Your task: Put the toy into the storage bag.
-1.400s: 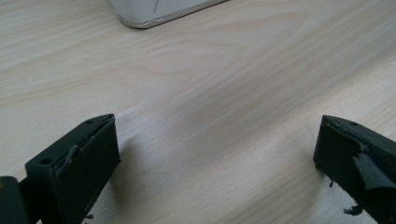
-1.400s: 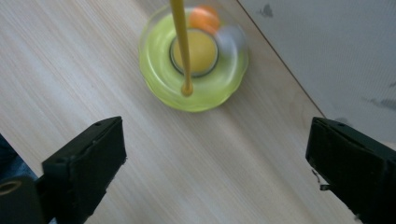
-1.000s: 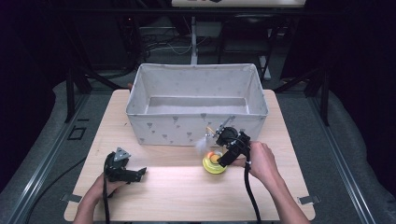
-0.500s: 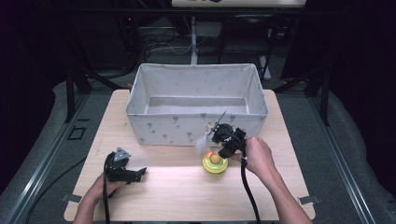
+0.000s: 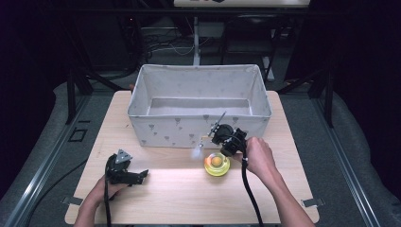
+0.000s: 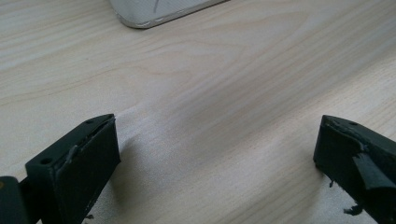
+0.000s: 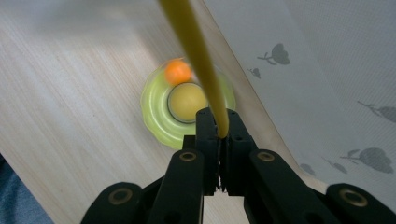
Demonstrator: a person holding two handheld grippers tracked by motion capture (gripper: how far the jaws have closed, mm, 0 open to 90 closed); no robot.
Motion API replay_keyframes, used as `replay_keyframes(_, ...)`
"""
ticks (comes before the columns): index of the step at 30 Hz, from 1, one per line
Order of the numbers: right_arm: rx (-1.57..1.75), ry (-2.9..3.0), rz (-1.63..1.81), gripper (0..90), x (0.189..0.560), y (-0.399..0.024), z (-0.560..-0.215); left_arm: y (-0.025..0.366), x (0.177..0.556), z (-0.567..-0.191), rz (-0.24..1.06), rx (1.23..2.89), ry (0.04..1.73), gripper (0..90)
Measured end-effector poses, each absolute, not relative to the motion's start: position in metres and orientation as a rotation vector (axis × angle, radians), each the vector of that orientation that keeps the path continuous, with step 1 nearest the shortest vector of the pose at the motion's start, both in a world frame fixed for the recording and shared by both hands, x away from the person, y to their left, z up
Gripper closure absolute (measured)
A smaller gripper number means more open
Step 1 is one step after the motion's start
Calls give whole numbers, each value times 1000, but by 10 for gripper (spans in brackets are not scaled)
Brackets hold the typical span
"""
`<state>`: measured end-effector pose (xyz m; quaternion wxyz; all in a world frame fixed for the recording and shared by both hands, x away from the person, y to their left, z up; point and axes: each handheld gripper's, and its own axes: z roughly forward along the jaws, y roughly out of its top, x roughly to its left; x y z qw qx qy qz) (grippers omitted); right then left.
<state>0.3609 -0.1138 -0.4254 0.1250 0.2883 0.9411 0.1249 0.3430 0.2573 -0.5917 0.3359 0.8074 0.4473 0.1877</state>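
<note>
Right gripper (image 7: 218, 133) pinching a thin yellow stick (image 7: 194, 56) above the yellow-green dish (image 7: 156, 114).
Left gripper (image 6: 217, 154) spread wide, low over bare table (image 6: 224, 74), near fabric bin (image 5: 198, 94).

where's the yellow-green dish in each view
High view: the yellow-green dish sits right of centre on the table, just below the right gripper.
Left gripper view: not in it.
Right gripper view: centre, beyond the shut jaws.
Shared landmark: the grey fabric bin.

Yellow-green dish (image 7: 161, 116); orange ball (image 7: 178, 72); grey, perhaps leaf-printed, bin (image 5: 156, 134).
</note>
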Motion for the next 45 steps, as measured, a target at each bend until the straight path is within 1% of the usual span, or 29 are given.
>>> replay_keyframes(9,820,2737,351,877,358,-108,-418,257,343,-592,489,2106,1167,2)
replay_keyframes(45,815,2694,374,877,352,-118,-359,257,343,-592,488,2108,1165,2)
